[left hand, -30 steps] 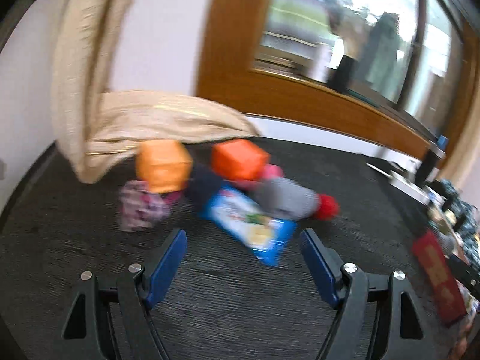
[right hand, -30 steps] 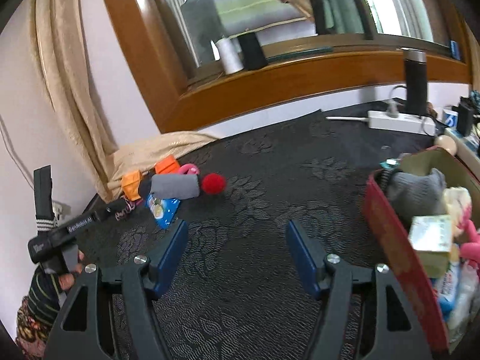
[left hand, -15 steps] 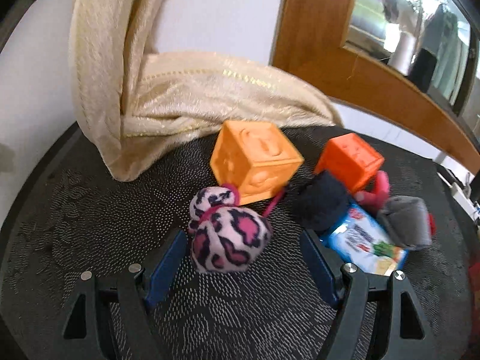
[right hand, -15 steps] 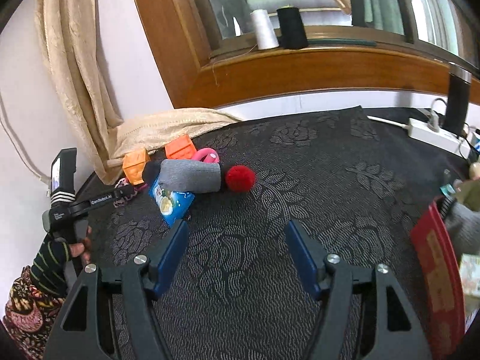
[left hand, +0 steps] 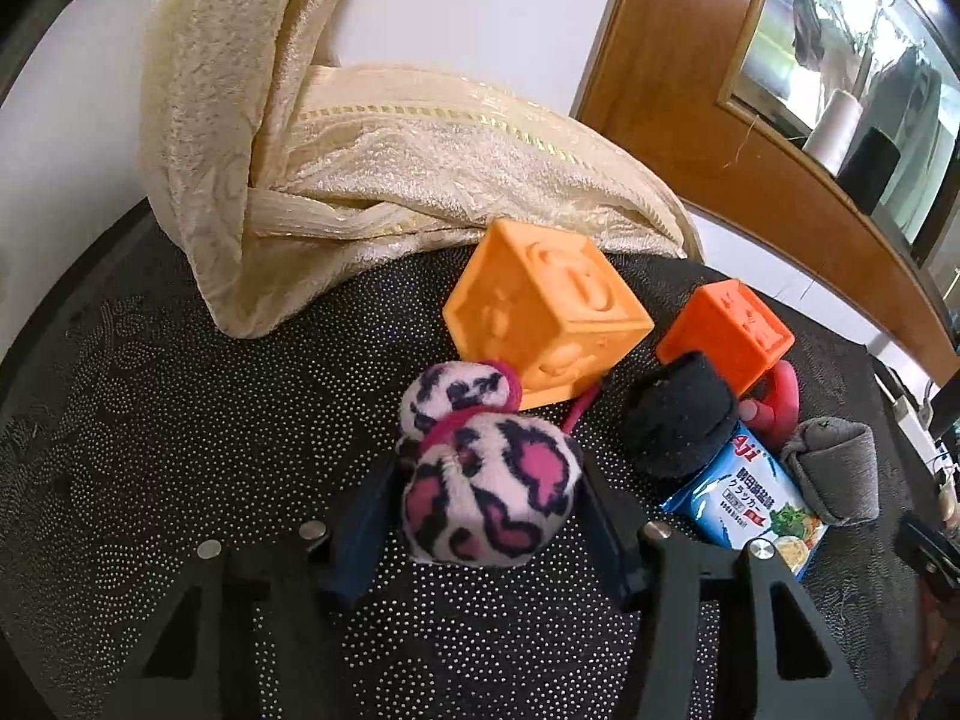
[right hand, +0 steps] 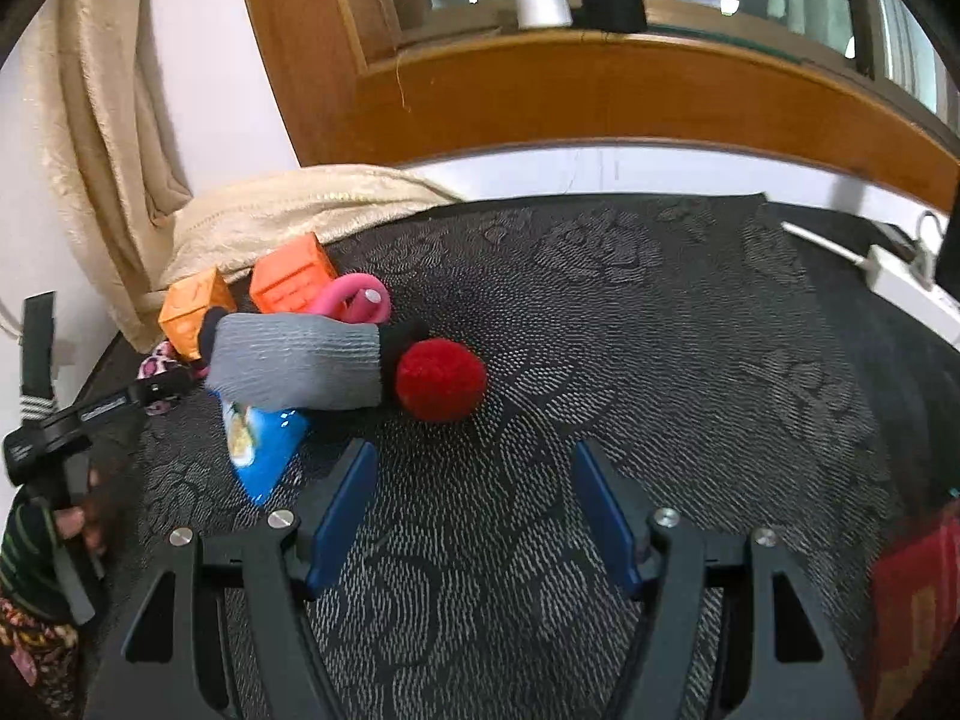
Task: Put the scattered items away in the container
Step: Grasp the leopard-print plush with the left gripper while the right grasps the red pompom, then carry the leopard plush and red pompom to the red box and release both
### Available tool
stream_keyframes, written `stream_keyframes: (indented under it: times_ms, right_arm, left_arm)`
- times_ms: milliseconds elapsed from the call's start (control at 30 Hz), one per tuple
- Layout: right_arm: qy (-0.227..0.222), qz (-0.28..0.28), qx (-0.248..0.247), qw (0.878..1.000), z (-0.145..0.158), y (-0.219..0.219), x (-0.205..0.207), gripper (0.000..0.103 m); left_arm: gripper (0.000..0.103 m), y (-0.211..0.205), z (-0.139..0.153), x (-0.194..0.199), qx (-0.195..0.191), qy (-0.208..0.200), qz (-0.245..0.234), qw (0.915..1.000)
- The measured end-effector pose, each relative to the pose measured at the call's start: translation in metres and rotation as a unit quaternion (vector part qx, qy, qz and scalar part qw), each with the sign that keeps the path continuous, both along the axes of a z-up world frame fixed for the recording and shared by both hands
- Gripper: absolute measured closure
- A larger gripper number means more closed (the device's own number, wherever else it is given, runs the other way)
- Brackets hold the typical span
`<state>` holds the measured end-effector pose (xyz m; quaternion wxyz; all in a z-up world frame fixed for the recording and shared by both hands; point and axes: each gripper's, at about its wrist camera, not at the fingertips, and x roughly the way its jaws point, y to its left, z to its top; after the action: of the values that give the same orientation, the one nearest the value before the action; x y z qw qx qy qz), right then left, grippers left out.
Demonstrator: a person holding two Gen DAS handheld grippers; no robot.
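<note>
On the blue snack packet [left hand: 744, 498], at about four o'clock in your left wrist view, you can read "Aji" above lines of Japanese script; the printing on the black handle of your left claw, seen from the right wrist view, is too small to make out.

Half a second ago your left claw [left hand: 489, 516] stood wide around the pink-and-white leopard-print plush toy [left hand: 486, 480]; now its jaws are closing, the blue pads drawn in against the toy's flanks, though you cannot tell whether they press firmly. The toy lies on the counter at six o'clock, touching the light orange rubber cube [left hand: 546, 324] behind it. Your right claw [right hand: 474, 510] is released with nothing between its pads, and it has come nearer the pile: the red pompom [right hand: 441, 379] now sits at twelve o'clock just beyond the fingertips, joined to the grey knitted sock [right hand: 297, 360] at ten o'clock.

A darker orange cube [left hand: 729, 330], a black rolled sock [left hand: 678, 420] and a pink plastic ring [right hand: 354, 300] crowd the same pile. The red container's rim [right hand: 915, 600] shows at four o'clock, well apart from them.

Everything rests on a black embossed counter cloth [right hand: 630, 312]. A cream curtain [left hand: 252, 120] pools behind, under a brown wooden window frame [right hand: 600, 96].
</note>
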<state>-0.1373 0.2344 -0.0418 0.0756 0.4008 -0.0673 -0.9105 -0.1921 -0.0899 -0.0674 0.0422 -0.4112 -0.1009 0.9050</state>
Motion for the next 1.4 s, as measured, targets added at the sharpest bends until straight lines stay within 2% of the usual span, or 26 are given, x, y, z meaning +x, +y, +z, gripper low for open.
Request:
stream_keyframes:
  times_ms: [300, 400, 433, 467, 533, 967, 1133, 1400]
  right_arm:
    - [-0.009, 0.033, -0.006, 0.999, -0.014, -0.02, -0.04, 0.034]
    - [-0.012, 0.041, -0.006, 0.999, -0.019, -0.025, -0.048, 0.046]
    - [-0.017, 0.042, -0.007, 0.999, -0.021, -0.026, -0.05, 0.056]
    - [-0.022, 0.043, -0.007, 0.999, -0.023, -0.026, -0.052, 0.061]
    - [-0.019, 0.04, -0.008, 0.999, -0.021, -0.025, -0.049, 0.063]
    - [0.02, 0.005, -0.026, 0.999, 0.011, -0.006, 0.029, 0.064]
    - [0.03, -0.005, -0.035, 0.999, 0.018, 0.002, 0.061, 0.064]
    - [0.052, -0.039, -0.05, 0.997, 0.029, 0.027, 0.125, 0.064]
  left_arm:
    - [0.044, 0.008, 0.017, 0.019, 0.008, 0.029, -0.012, 0.9995]
    - [0.044, 0.013, 0.02, 0.023, 0.006, 0.035, -0.018, 0.9992]
    - [0.044, 0.015, 0.022, 0.025, 0.006, 0.035, -0.02, 0.9992]
    - [0.044, 0.016, 0.024, 0.026, 0.005, 0.036, -0.022, 0.9991]
    - [0.044, 0.017, 0.027, 0.028, 0.006, 0.037, -0.024, 0.999]
    - [0.044, 0.033, 0.044, 0.043, 0.015, 0.056, -0.051, 0.997]
    - [0.044, 0.048, 0.052, 0.054, 0.032, 0.068, -0.092, 0.9929]
    - [0.044, 0.078, 0.061, 0.073, 0.034, 0.086, -0.148, 0.9846]
